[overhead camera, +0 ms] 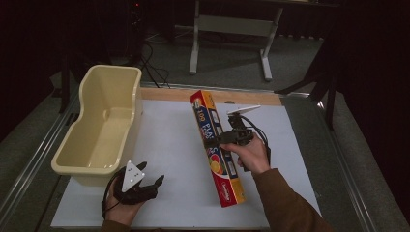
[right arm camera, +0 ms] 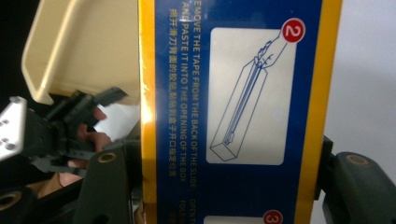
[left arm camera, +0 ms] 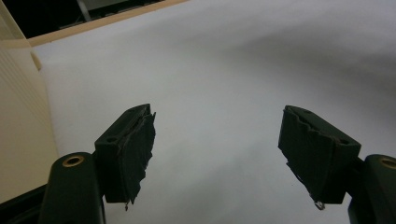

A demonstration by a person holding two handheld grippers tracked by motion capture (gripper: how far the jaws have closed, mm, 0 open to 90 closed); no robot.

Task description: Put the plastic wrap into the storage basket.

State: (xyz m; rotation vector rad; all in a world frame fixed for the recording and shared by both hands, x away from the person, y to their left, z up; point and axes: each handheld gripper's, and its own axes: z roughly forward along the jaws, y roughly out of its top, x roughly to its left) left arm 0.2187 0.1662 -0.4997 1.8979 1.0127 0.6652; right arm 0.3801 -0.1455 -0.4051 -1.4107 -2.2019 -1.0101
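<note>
1. Right gripper (overhead camera: 218,137) pinches the long box (overhead camera: 216,147) across its width, about mid-length; jaws on either long edge.
2. In the right gripper view the box (right arm camera: 238,116) covers both pads, so the contact faces are hidden; top and bottom of the box are cut off there.
3. Box is blue and yellow, with an instruction diagram on the face towards the gripper camera; small print is hard to read.
4. In the high view the box runs from the far middle of the white mat (overhead camera: 169,154) towards the near right; whether its near end touches the mat, can't tell.
5. Left gripper (overhead camera: 153,182) has jaws spread wide with nothing between them, low over the mat's near left, well apart from the box.
6. In the left gripper view the pad facings look frayed.
7. Cream tub (overhead camera: 99,128) stands just beyond the left gripper, left of the box; its far end extends past the mat's far edge.
</note>
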